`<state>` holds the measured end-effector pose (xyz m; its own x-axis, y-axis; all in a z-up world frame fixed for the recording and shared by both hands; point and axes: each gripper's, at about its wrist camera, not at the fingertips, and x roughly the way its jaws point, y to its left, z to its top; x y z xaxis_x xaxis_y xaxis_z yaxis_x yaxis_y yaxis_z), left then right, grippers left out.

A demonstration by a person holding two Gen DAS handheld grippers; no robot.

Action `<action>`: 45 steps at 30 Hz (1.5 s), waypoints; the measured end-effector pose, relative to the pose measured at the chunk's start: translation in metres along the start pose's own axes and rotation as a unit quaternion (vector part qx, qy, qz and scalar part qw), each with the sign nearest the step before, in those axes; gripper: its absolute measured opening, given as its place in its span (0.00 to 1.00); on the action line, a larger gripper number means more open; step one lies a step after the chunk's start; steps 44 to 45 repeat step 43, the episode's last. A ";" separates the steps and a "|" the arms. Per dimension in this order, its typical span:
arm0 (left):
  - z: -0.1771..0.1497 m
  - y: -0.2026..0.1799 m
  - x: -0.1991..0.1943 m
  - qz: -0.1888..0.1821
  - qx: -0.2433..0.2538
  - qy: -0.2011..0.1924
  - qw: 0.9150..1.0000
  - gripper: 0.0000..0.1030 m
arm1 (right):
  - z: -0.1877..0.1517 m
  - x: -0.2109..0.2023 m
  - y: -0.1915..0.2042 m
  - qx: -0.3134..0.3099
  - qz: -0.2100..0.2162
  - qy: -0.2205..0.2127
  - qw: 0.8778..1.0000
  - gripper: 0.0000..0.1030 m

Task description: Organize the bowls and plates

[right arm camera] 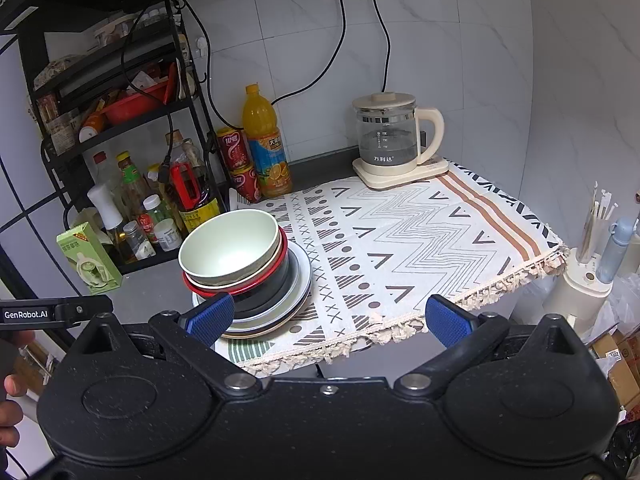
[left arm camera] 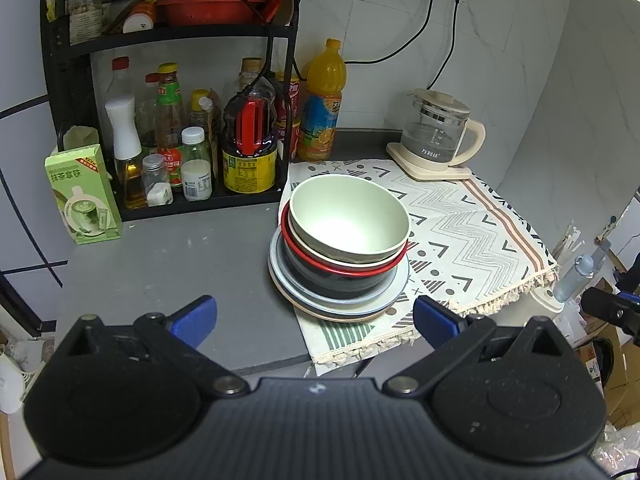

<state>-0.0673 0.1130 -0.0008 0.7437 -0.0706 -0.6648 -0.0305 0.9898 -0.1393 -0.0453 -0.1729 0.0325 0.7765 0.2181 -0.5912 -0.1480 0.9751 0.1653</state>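
A: Where's the stack?
B: Green bowl nests atop the red-rimmed bowl and plates, at the desk mat's edge.
A: Claws?
B: Left claw and right claw both spread, empty. Bowls look rigid, slick, breakable; pinch the rim.

Black textured gripper bodies, silver screws, blue cross-hatched, seemingly rubber pads.

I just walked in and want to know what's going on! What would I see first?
A stack of bowls on plates sits at the left edge of a patterned cloth, with a pale green bowl on top. Behind it stand an orange bottle and a glass kettle by the wall. Both grippers, left and right, are open and empty.
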 end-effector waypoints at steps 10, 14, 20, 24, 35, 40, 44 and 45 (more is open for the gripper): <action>0.001 -0.005 0.001 -0.006 0.003 -0.001 1.000 1.00 | 0.002 0.001 0.000 0.002 0.000 0.000 1.000 1.00; 0.000 -0.004 0.002 -0.005 0.003 0.001 1.000 1.00 | 0.002 0.002 -0.001 0.001 0.000 0.001 1.000 1.00; 0.000 -0.002 0.002 -0.005 0.001 0.003 1.000 1.00 | 0.002 0.002 -0.001 0.001 -0.002 0.001 1.000 1.00; 0.000 -0.003 0.002 -0.004 0.003 0.001 1.000 1.00 | 0.001 0.003 -0.003 0.003 -0.003 0.000 1.000 1.00; -0.002 -0.005 0.000 -0.007 0.011 0.002 1.000 1.00 | -0.005 0.000 -0.003 0.005 -0.009 0.000 1.000 1.00; -0.003 -0.004 0.000 -0.008 0.010 0.003 1.000 1.00 | -0.005 0.000 -0.003 0.004 -0.009 0.001 1.000 1.00; -0.003 -0.004 -0.001 -0.010 0.010 0.001 1.000 1.00 | -0.006 -0.001 -0.004 0.003 -0.010 0.001 1.000 1.00; -0.003 -0.004 -0.001 -0.010 0.010 0.001 1.000 1.00 | -0.006 -0.001 -0.004 0.003 -0.010 0.001 1.000 1.00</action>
